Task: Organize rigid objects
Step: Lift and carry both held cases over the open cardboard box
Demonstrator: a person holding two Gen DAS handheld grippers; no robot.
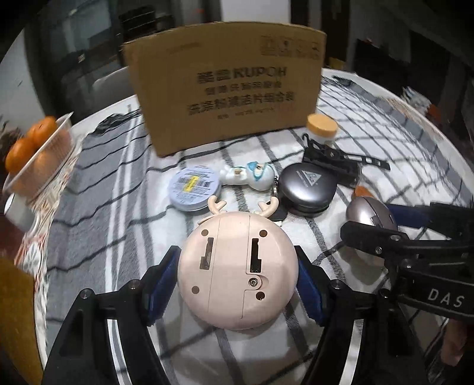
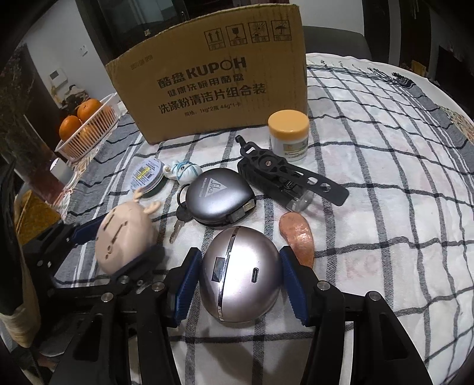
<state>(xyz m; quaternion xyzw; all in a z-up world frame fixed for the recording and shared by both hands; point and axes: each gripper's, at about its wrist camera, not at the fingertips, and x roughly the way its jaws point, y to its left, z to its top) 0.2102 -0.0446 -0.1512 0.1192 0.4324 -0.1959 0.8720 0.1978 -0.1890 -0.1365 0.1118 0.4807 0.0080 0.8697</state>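
Round table (image 2: 385, 74) under a white cloth (image 2: 370, 154) with dark grid lines. Grey chair back (image 2: 334, 38) beyond its far edge. White wall (image 2: 44, 56) far left, with a switch plate (image 2: 83, 51). Dark glazed cabinet (image 2: 142, 17) behind (contents unreadable). Room dim, lit from above.

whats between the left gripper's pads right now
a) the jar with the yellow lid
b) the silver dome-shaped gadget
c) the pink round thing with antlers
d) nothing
c: the left gripper has its blue pads on both sides of the pink antlered gadget.
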